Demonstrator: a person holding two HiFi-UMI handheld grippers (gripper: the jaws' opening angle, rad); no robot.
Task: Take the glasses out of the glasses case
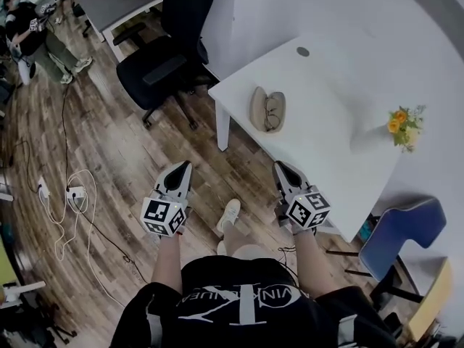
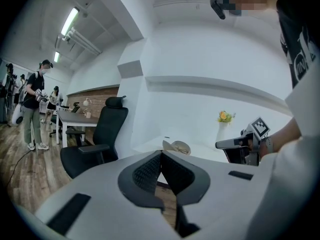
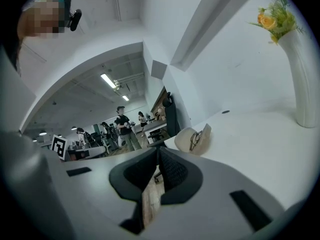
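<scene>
- Left gripper [image 1: 181, 168]: jaws together, nothing between them.
- Right gripper [image 1: 282, 168]: jaws likewise closed and empty.
- Both grippers hang over the floor, short of the table [image 1: 326, 71] edge and well apart from the case [image 1: 257, 107].
- Case position: open, lying near the table corner closest to the chair [image 1: 170, 56].
- Glasses [image 1: 272, 113] position: inside the open case. Whether the temples are folded cannot be told.
- Step in hand, as judged: approach. Nothing has been removed yet.
- Bring both grippers in level over the table edge. Open the jaws before reaching the case, not at contact.
- Use one gripper to steady the case by its outer shell, since a light case is likely to slide on the smooth top.
- Use the other gripper to take the frame at the bridge or a temple. Avoid the lenses.
- Close gently, because a thin frame can bend or slip from the pads.
- Lift the glasses straight up, clear of the case wall, before moving sideways.
- Vase [image 1: 403, 127] stands well apart at the far side and should pose no obstruction.
</scene>
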